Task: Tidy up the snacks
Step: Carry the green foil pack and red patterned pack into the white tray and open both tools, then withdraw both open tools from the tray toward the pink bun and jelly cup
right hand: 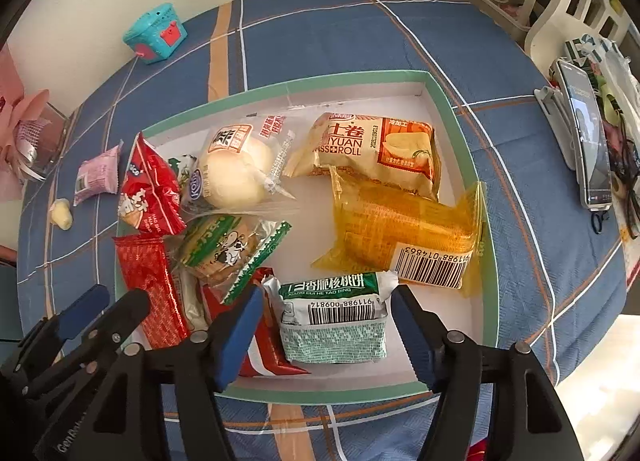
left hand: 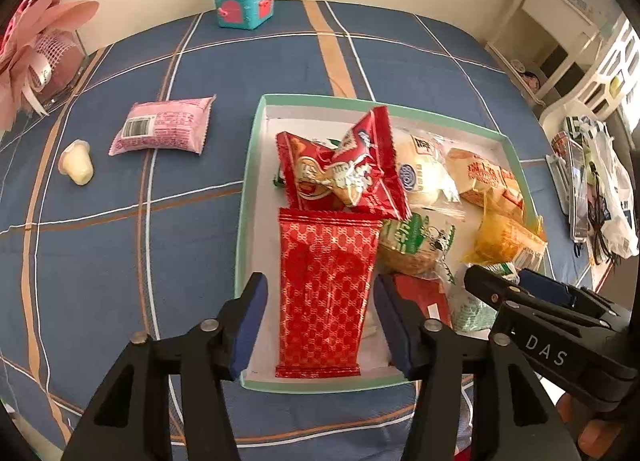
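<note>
A green-rimmed white box (left hand: 249, 197) (right hand: 486, 261) holds several snack packets. My left gripper (left hand: 320, 321) is open, its jaws either side of a red patterned packet (left hand: 326, 293) lying in the box's near left part. My right gripper (right hand: 328, 325) is open around a green-and-white biscuit packet (right hand: 334, 317) at the box's near edge. A pink packet (left hand: 162, 127) and a small jelly cup (left hand: 77, 163) lie on the blue cloth left of the box. The right gripper also shows in the left wrist view (left hand: 516, 289).
A teal toy chest (left hand: 245, 0) stands at the table's far edge. A pink paper flower in a clear holder (left hand: 36, 49) is at far left. A phone on a stand (right hand: 586, 137) and bags sit right of the table, with white shelves behind.
</note>
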Available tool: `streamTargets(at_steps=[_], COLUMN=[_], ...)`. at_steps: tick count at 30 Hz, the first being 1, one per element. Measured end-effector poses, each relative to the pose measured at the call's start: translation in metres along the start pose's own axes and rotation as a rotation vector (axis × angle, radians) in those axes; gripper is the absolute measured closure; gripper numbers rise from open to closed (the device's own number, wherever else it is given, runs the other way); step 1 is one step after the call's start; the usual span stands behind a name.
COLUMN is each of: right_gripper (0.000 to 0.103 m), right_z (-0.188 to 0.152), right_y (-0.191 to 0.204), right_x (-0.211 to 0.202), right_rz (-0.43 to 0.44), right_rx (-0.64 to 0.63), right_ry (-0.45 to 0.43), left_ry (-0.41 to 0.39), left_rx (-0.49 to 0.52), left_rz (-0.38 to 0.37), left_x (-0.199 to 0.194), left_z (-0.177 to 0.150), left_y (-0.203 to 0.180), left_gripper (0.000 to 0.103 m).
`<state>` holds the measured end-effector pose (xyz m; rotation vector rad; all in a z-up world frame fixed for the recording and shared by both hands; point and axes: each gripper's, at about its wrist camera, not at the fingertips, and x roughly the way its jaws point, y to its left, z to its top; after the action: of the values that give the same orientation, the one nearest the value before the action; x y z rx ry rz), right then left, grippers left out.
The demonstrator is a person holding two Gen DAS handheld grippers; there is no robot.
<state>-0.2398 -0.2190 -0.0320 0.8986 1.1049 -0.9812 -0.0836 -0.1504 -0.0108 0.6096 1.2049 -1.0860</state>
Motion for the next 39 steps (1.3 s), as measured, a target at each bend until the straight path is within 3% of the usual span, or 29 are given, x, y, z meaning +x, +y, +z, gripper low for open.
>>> streamTargets(at_steps=[1, 4, 8, 16, 20, 32, 39], right_gripper=[0.022, 0.011, 0.000, 0.000, 0.000, 0.000, 0.000], right_z=[0.000, 0.001, 0.002, 0.002, 0.001, -0.001, -0.002], right_y=[0.000, 0.002, 0.005, 0.012, 0.020, 0.036, 0.045], right_x=[0.000, -0.002, -0.007, -0.013, -0.018, -0.024, -0.023], right_rz=[-0.003, -0.008, -0.007, -0.008, -0.003, 0.010, 0.019], right_rx=[-0.001, -0.005, -0.014, -0.041, -0.060, -0.113, -0.136], right_ry=[0.001, -0.013, -0.041, -0.075, -0.104, -0.174, -0.189], left_ry=[0.000, 0.000, -0.016, -0.067, -0.099, -0.135, -0.199], left_rx=[-0.009, -0.031, -0.060, -0.125, -0.155, -0.251, -0.291], left_rz=[0.001, 0.022, 0.070, 0.127, 0.147, 0.166, 0.194], left_x=[0.000, -0.001, -0.003, -0.013, -0.018, -0.025, -0.034], left_z=[0.001, 0.003, 0.004, 0.010, 0.011, 0.013, 0.016], left_y=[0.002, 0.010, 0.022, 0.045, 0.055, 0.077, 0.087], left_gripper=[0.043, 0.042, 0.023, 0.015, 0.006, 0.005, 0.005])
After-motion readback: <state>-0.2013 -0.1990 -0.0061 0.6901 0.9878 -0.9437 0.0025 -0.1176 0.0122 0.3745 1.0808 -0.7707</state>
